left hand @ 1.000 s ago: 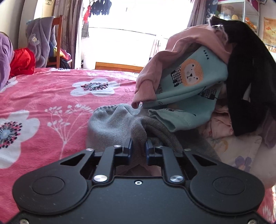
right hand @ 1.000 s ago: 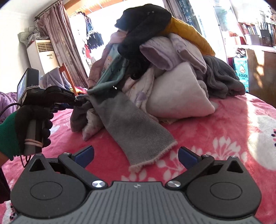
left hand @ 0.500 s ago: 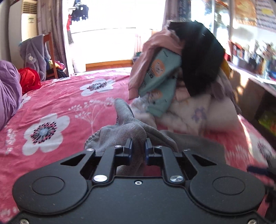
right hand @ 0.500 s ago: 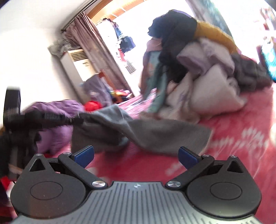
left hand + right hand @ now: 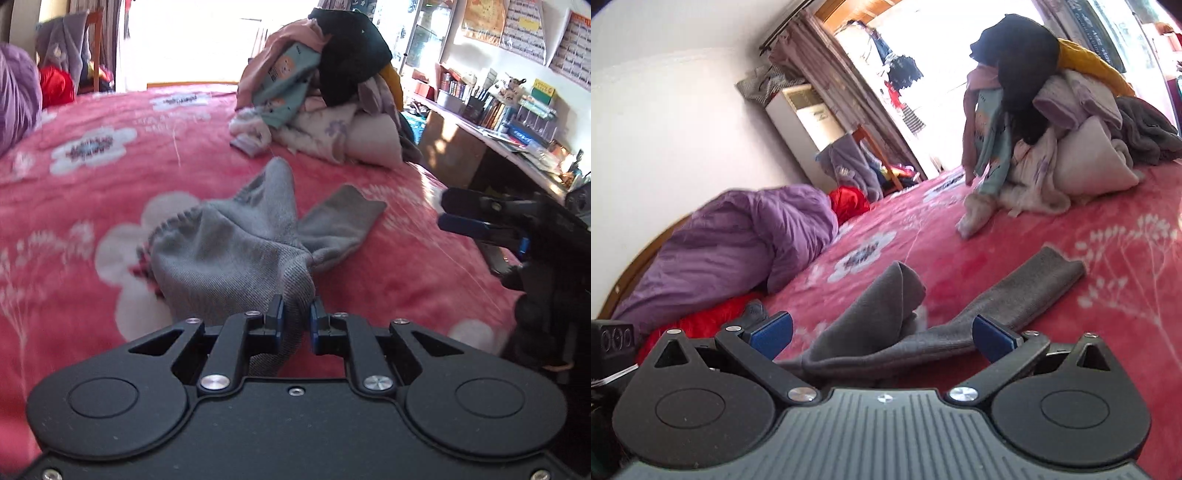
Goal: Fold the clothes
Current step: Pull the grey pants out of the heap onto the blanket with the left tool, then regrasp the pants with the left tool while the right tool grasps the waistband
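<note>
left gripper (image 5: 294,320) clamped on a bunched fold of the grey garment (image 5: 243,251), its pinched end hidden behind the black body. rest of it sprawled on the red flowered blanket (image 5: 110,177), well apart from the heap of clothes (image 5: 325,92). right gripper (image 5: 882,334) spread wide, nothing between its pads, garment just beyond. purple bedding (image 5: 731,243) partly cut off at left.

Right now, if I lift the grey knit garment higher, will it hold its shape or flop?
Probably flop: the grey knit garment bunches where the left gripper has its jaws shut on it, and its legs sprawl limp on the red floral bedspread. It looks light, and likely to drag rather than slide.
</note>
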The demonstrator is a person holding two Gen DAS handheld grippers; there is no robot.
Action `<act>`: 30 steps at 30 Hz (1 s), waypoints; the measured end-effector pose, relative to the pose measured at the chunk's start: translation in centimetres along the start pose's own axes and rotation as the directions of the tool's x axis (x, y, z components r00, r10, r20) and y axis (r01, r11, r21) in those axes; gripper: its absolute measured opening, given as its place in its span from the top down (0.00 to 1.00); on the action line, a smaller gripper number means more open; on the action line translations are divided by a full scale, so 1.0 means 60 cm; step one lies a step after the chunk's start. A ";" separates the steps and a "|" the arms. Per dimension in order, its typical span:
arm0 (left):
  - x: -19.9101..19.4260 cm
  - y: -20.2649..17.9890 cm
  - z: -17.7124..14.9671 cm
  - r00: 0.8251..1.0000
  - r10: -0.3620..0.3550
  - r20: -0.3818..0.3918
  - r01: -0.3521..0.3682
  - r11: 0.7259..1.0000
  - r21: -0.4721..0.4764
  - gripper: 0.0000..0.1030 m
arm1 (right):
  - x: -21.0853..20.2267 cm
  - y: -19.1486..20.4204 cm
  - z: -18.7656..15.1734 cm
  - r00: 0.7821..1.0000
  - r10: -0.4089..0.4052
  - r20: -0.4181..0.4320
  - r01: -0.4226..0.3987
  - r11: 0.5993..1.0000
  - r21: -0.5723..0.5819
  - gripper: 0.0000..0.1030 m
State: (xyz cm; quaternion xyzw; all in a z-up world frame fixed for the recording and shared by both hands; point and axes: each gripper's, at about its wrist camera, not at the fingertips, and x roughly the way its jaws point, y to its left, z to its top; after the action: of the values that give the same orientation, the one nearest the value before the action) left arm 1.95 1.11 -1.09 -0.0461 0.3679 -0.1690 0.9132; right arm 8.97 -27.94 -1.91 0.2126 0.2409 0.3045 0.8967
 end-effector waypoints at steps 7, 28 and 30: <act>-0.020 0.028 -0.022 0.995 -0.097 0.019 0.098 0.989 -0.108 0.43 | -0.001 0.026 -0.030 0.998 -0.028 -0.058 0.026 0.999 -0.044 0.00; 0.134 0.234 -0.013 0.985 -0.022 0.168 0.117 0.809 -0.576 0.43 | 0.242 0.025 0.074 0.919 -0.116 -0.377 0.036 0.976 -0.214 0.07; 0.143 0.250 -0.015 0.986 -0.032 0.165 0.125 0.798 -0.589 0.44 | 0.267 0.019 0.076 0.901 -0.132 -0.413 0.037 0.972 -0.231 0.09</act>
State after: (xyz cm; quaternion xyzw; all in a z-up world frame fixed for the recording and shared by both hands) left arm 11.20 12.30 -10.51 -0.3587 0.3322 -0.0785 0.8688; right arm 22.22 -17.83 -2.53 0.0312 0.4049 0.3287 0.8527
